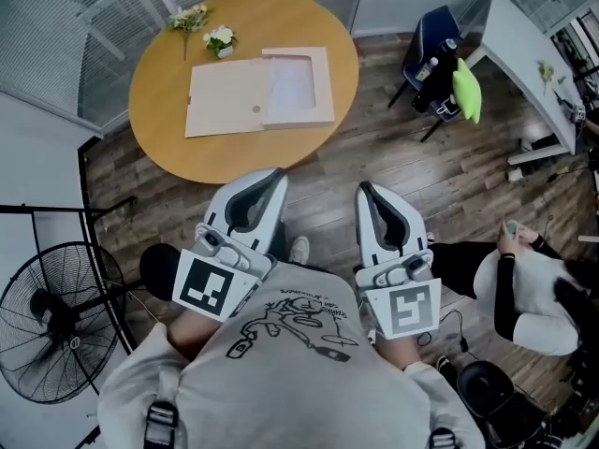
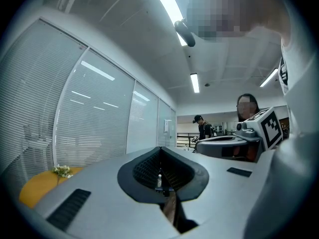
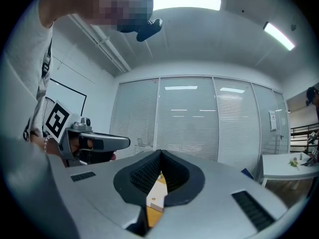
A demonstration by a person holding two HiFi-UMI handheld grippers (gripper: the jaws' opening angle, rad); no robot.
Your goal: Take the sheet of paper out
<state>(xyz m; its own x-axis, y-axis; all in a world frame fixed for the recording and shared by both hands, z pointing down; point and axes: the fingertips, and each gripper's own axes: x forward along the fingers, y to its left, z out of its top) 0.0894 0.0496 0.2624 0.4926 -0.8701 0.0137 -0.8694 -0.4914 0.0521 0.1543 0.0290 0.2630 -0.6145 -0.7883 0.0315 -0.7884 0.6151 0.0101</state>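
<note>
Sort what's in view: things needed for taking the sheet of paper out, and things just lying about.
For the job:
- sheet of paper
- open flat box holding it
- left gripper and right gripper, jaws shut, short of the table

Lying about:
- flowers
- fan
- chair
- white desk

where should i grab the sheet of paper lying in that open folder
Probably its left edge as the head view shows it: the sheet of paper lies flat inside the folder, bordered on three sides, open only toward the flap. Come in low from there.
</note>
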